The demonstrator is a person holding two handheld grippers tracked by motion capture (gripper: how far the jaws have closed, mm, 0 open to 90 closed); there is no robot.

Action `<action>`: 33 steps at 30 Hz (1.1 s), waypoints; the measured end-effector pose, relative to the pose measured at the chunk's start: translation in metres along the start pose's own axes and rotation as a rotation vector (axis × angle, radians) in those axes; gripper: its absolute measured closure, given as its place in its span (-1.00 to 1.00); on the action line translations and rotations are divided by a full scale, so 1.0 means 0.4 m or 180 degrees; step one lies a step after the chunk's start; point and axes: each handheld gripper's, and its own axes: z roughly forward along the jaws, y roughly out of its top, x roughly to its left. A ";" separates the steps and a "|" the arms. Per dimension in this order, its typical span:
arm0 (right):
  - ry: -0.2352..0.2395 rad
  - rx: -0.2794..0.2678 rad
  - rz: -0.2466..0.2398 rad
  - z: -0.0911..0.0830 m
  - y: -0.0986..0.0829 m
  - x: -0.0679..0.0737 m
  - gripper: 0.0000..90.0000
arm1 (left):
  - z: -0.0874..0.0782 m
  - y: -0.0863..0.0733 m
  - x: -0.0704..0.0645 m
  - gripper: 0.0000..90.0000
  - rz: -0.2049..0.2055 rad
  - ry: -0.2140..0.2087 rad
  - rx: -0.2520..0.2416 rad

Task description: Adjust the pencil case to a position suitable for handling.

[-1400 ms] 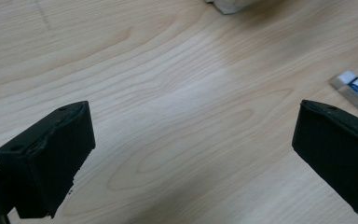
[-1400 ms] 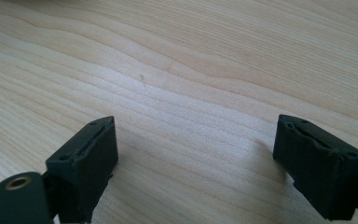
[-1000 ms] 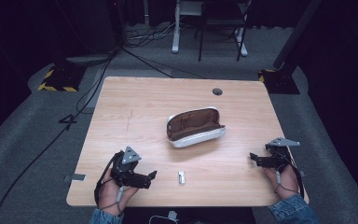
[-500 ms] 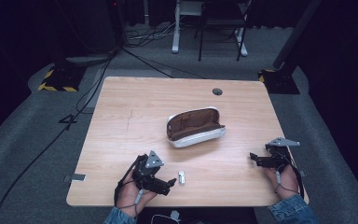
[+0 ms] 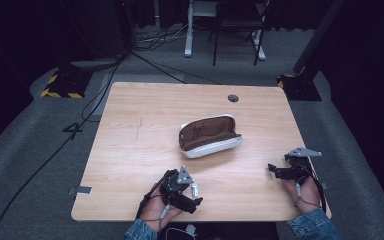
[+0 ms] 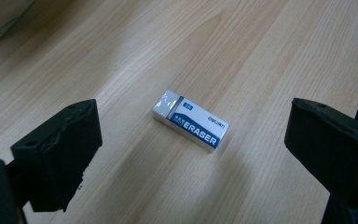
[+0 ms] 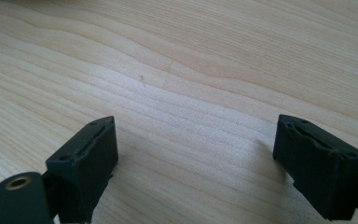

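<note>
Straddling the eraser (image 6: 190,126), left claw (image 6: 191,140) hides it from above.

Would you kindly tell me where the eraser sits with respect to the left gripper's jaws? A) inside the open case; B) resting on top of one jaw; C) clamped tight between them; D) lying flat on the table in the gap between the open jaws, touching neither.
D: in the left gripper view the eraser lies flat on the table, with the left gripper open wide and both jaws clear of it.
</note>
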 end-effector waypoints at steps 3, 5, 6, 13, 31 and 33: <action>-0.0003 -0.0003 0.0002 0.000 0.000 0.000 -0.68 | 0.013 0.002 0.001 -0.81 0.0005 -0.0032 0.0031; 0.0000 -0.0001 0.0001 0.000 0.000 0.000 -0.68 | 0.023 0.004 0.000 -0.78 0.0028 -0.0028 0.0057; 0.0000 0.0000 0.0000 0.000 0.000 0.000 -0.68 | 0.026 0.005 0.001 -0.75 0.0061 -0.0036 0.0065; -0.0001 0.0000 0.0002 0.000 0.000 0.000 -0.68 | 0.042 0.012 -0.010 -0.49 0.0138 0.0018 0.0099; 0.0001 0.0001 0.0001 0.000 0.000 0.000 -0.68 | 0.034 0.002 -0.012 -0.01 0.0213 0.0132 0.0167; -0.0003 -0.0003 0.0002 0.000 0.000 0.000 -0.68 | 0.034 0.004 -0.013 0.00 0.0207 0.0144 0.0176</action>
